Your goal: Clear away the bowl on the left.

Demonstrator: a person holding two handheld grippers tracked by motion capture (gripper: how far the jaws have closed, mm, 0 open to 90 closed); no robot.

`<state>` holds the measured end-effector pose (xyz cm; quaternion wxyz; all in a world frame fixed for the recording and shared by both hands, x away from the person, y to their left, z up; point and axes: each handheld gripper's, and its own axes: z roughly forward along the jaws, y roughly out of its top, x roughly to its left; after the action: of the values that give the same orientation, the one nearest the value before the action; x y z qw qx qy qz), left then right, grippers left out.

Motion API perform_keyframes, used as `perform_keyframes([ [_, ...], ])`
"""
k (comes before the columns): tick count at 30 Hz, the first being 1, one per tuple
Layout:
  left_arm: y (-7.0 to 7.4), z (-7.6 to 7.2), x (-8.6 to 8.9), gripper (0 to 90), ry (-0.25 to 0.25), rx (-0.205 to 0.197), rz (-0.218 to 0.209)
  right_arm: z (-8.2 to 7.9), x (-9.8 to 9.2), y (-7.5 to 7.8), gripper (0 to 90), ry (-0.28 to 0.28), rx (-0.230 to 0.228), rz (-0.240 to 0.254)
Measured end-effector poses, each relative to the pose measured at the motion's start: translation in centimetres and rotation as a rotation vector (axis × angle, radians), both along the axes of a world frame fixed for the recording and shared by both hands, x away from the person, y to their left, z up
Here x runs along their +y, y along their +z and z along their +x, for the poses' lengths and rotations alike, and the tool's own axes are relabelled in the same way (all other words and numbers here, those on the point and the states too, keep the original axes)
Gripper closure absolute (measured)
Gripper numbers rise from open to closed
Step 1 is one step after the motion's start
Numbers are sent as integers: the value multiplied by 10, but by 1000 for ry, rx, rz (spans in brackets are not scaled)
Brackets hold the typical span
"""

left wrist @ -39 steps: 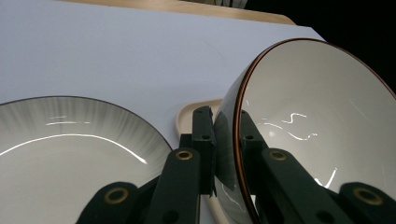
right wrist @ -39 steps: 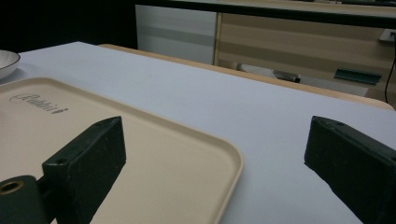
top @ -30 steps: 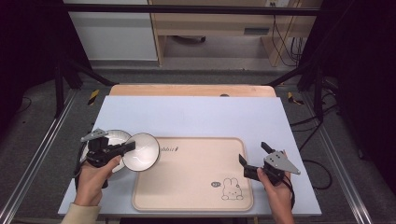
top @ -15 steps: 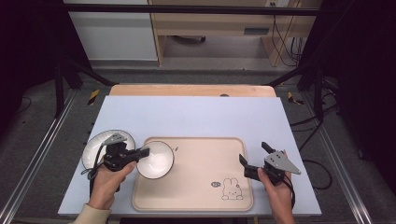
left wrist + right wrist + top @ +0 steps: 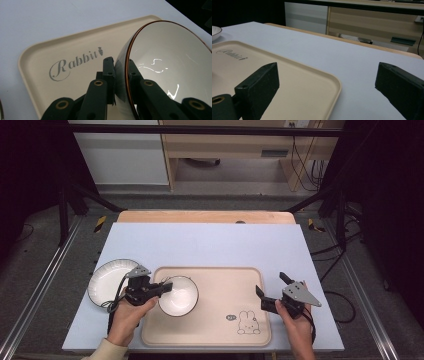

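A white bowl (image 5: pixel 178 295) with a thin brown rim hangs tilted over the left part of the beige tray (image 5: pixel 225 325). My left gripper (image 5: pixel 162 288) is shut on its near rim. In the left gripper view the two jaws pinch the bowl (image 5: pixel 172 62) wall, one inside and one outside, above the tray (image 5: pixel 50 52) with its "Rabbit" lettering. Whether the bowl touches the tray I cannot tell. My right gripper (image 5: pixel 270 283) stands open at the tray's right edge, nothing between its jaws. In the right gripper view, the right gripper (image 5: pixel 327 75) straddles the tray (image 5: pixel 287 82) corner.
A white plate (image 5: pixel 107 281) lies on the pale blue table (image 5: pixel 210 245) to the left of the tray, and the plate (image 5: pixel 215 32) edge shows far off in the right gripper view. A rabbit drawing marks the tray's near right corner. A wooden strip runs along the table's far edge.
My left gripper has carried the bowl to the right and slightly down, from above the white plate to over the tray's left part. The right gripper has stayed in place.
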<state>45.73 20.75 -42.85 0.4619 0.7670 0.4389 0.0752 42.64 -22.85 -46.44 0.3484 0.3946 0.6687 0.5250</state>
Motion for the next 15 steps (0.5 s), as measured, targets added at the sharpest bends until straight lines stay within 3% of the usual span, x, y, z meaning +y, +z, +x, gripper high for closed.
perform_keyframes([
  [15, -2, 3, -17, 819, -36, 5, -7, 0, 1, 0, 54, -2, 2, -1],
])
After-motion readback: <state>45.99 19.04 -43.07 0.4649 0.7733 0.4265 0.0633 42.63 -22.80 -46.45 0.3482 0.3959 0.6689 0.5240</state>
